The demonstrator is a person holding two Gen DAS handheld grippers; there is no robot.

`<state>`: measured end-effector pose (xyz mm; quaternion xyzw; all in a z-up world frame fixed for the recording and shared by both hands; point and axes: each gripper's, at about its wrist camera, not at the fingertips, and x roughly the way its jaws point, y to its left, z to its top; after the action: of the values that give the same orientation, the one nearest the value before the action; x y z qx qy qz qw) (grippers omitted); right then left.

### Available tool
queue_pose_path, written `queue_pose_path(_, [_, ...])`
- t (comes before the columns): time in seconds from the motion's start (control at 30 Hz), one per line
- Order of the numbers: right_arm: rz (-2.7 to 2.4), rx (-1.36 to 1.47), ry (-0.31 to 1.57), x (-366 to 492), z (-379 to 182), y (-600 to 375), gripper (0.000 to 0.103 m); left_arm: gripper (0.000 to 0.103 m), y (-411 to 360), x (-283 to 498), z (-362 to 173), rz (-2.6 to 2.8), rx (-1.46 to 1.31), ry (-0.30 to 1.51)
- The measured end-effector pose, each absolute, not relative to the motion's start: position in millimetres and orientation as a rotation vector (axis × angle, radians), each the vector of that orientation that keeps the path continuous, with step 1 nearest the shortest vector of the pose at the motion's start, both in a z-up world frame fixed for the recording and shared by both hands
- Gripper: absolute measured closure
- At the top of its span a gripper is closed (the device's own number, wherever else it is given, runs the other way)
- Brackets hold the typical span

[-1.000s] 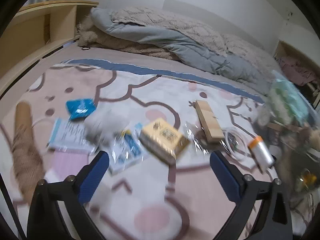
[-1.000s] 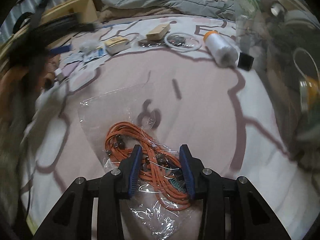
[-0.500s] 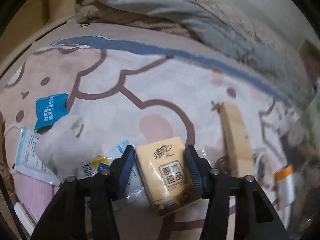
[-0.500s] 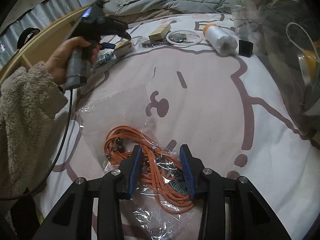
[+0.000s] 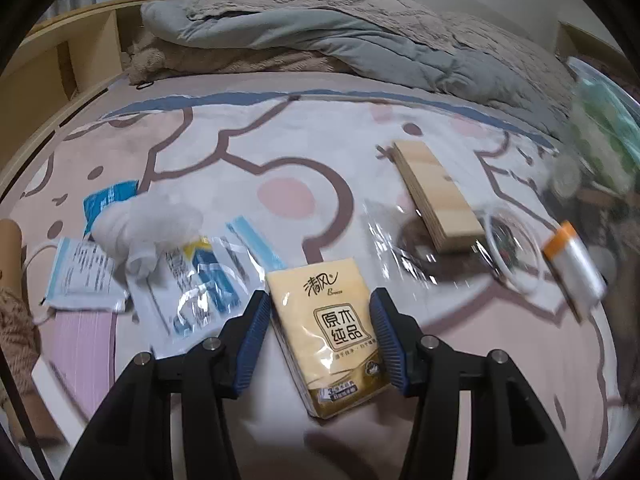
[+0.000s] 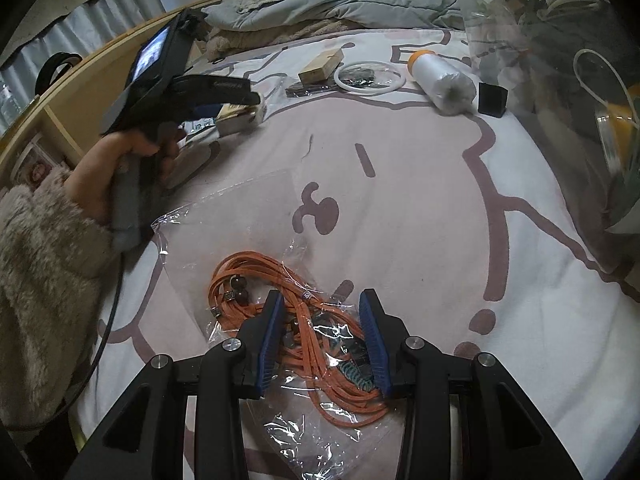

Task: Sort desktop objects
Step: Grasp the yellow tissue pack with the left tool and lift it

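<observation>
A yellow tissue pack [image 5: 328, 320] lies on the patterned bedspread [image 5: 280, 152]. My left gripper [image 5: 318, 340] is shut on it, with a blue pad against each long side. The right wrist view shows that gripper [image 6: 236, 108] held by a hand [image 6: 116, 168] in a fluffy sleeve, low over the bedspread at the far left. Near the front, my right gripper [image 6: 322, 340] is shut on a clear bag of orange cord [image 6: 280, 276] that rests on the bedspread.
Right of the pack lie a wooden block [image 5: 436, 200], a white ring [image 5: 508, 252] and a white orange-capped spool [image 5: 576, 268]. Left of it are mask packets [image 5: 200, 284], a white wad [image 5: 148, 220] and a pink notebook [image 5: 84, 344]. A duvet [image 5: 320, 32] is heaped behind, and a clear bin [image 6: 580, 80] stands right.
My left gripper came down from wide open and closed around the tissue pack. My right gripper stayed put on the cord bag.
</observation>
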<state>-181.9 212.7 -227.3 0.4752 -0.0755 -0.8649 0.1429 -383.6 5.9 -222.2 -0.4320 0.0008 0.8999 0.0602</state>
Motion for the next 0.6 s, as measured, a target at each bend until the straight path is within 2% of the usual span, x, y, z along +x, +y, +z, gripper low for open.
queue_pose_path(0.3, [-2.501,1.362,-0.214,-181,-229,212,0.063,0.053,14,-325,-230,2.559,-1.355,-0.024])
queue_pose_path(0.4, [-2.504,1.360,-0.209,-182,-229,211,0.063,0.058,33,-293,-233,2.583,-1.302,0.217])
queue_pose_path(0.47, [-2.510,1.356,-0.198,-181,-229,210,0.063,0.061,31,-285,-229,2.575,-1.307,0.191])
queue_pose_path(0.6, [-2.511,1.353,-0.201,-181,-229,210,0.063,0.061,21,-279,-221,2.579,-1.289,0.101])
